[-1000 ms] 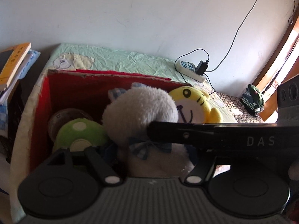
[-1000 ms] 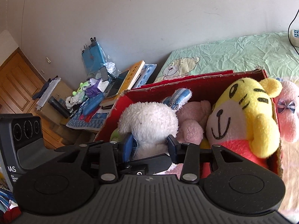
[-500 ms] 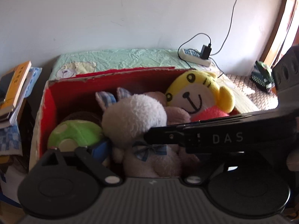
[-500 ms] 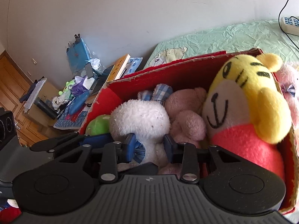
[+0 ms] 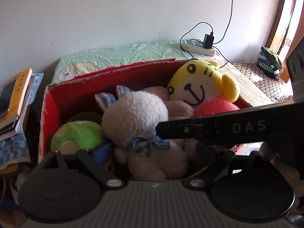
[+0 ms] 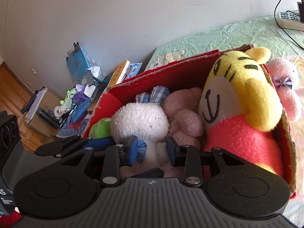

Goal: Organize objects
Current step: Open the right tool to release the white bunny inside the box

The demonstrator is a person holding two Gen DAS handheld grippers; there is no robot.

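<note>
the right gripper [image 6: 152, 150] pinches the white rabbit [image 6: 140, 121] to seat it in the red box [image 5: 49, 112]; the left gripper [image 5: 152, 152] has just opened wide, holding nothing

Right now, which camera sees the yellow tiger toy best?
The right wrist view: the yellow tiger toy shows face, ear and red body, close and unblocked. The left wrist view shows its face farther off, with a black bar covering part of the red body.
</note>
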